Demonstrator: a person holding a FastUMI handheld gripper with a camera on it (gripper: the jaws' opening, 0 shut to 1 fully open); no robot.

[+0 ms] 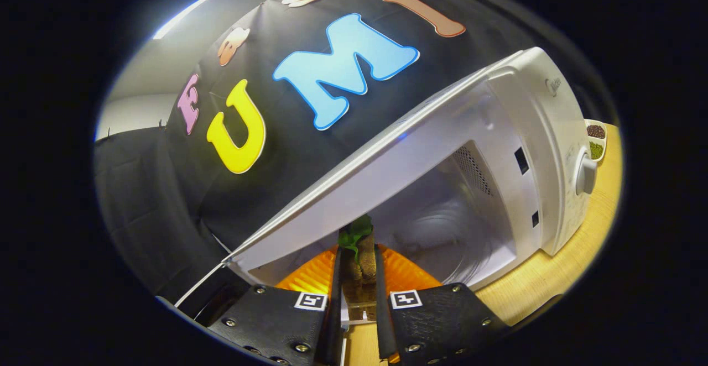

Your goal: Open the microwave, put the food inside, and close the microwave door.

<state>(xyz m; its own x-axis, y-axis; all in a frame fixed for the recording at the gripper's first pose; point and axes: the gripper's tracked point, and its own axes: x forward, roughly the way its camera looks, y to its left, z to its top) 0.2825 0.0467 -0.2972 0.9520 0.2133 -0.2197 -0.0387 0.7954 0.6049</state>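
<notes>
We find the food (360, 255), a brown piece topped with green leaves, held upright between the two fingers of the gripper (358, 269). The fingers stand close together with the brown body filling the narrow gap between them, and both press against its sides, so we record the gripper as clamped on the food. The leafy top rises just above the fingertips.

The food sits at the mouth of the microwave (514, 150), at the front edge of its open cavity. The cavity's pale interior lies just beyond the fingers, with a round turntable (448, 239) faintly visible on its floor and a vent grille (471, 170) on its inner side wall. The whole appliance appears tilted in this view.

We note an orange ribbed surface (310, 275) on either side of the fingers, just behind them; we cannot tell what it belongs to.

The microwave's control panel carries a round knob (585, 173) on the side away from the door hinge. The appliance stands on a light wooden table (558, 277). Beyond the control panel, on the same table, we see a white dish (597, 139) holding dark and green contents in separate portions.
</notes>
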